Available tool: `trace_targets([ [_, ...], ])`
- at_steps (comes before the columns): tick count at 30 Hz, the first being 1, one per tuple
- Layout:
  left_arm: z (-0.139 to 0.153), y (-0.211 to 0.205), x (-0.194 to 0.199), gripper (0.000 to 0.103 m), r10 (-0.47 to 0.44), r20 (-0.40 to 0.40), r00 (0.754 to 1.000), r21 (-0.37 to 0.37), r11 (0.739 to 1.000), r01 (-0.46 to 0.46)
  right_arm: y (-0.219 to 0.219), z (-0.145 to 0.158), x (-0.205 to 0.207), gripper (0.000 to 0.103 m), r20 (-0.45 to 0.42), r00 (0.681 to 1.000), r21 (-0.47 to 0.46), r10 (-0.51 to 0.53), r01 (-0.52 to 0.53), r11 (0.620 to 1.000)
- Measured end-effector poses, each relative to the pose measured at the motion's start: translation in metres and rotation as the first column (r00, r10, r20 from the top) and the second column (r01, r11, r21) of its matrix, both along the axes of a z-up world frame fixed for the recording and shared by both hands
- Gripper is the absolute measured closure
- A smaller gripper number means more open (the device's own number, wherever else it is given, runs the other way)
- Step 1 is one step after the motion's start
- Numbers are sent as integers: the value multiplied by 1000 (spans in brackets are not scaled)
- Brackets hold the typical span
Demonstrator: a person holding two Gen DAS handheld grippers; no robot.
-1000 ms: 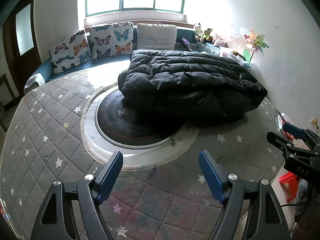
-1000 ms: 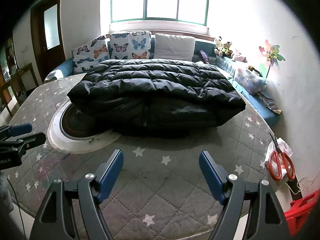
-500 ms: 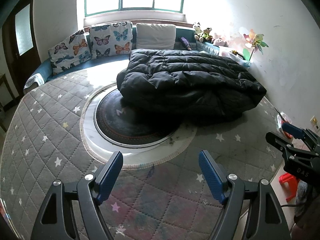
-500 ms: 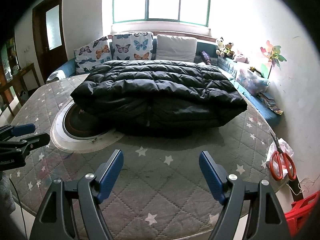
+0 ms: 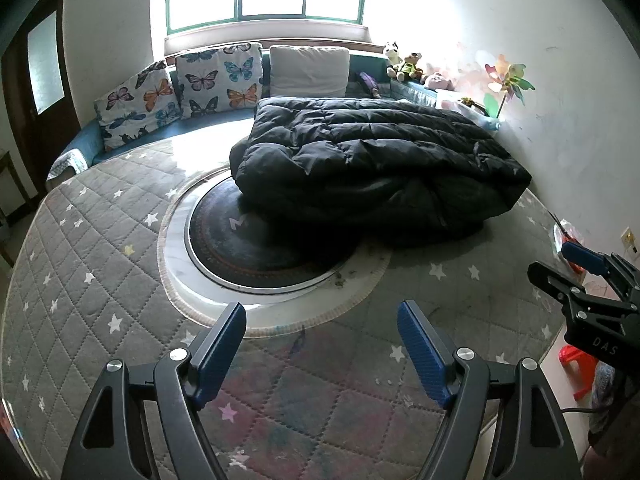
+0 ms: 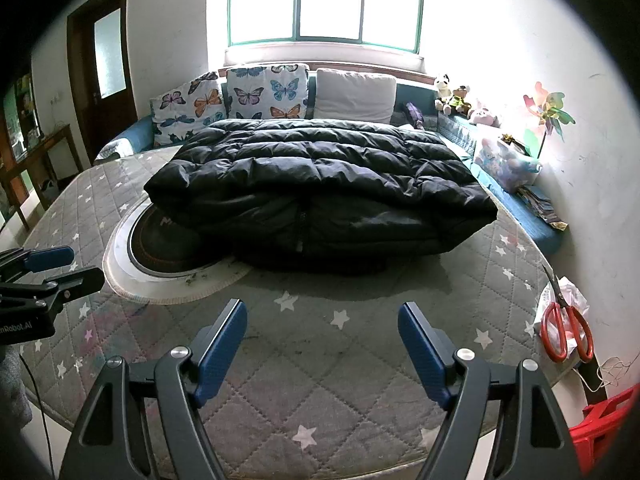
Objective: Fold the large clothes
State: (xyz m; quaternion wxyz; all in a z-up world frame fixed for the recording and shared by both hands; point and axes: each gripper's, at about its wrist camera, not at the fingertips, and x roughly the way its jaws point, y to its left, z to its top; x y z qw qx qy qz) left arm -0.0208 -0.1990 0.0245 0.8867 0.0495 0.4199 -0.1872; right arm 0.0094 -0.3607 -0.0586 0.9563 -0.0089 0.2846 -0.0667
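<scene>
A large black puffer coat lies folded in a thick bundle on the far half of a round table covered with a grey star-quilted cloth. It also shows in the right wrist view, zipper facing me. My left gripper is open and empty above the table's near edge, well short of the coat. My right gripper is open and empty, also near the front edge. Each gripper shows at the side of the other's view.
A round dark inset with a white ring sits in the table's middle, partly under the coat. Red-handled scissors lie at the right edge. Butterfly cushions and soft toys line the bench behind. A red stool stands right.
Both views have drifted slightly back and up from the coat. The coat has not moved and both grippers stay open.
</scene>
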Motion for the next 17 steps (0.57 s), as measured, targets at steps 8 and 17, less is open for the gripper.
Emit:
trace_targets([
  [8,-1,-1,0,20,-5,2,1000,3,1000,5,0,0,0,18,0,1000,2,1,-1,1000],
  [17,-2,-1,2,20,-11,13,1000,13,1000,11,0,0,0,18,-2,1000,3,-1,1,1000],
])
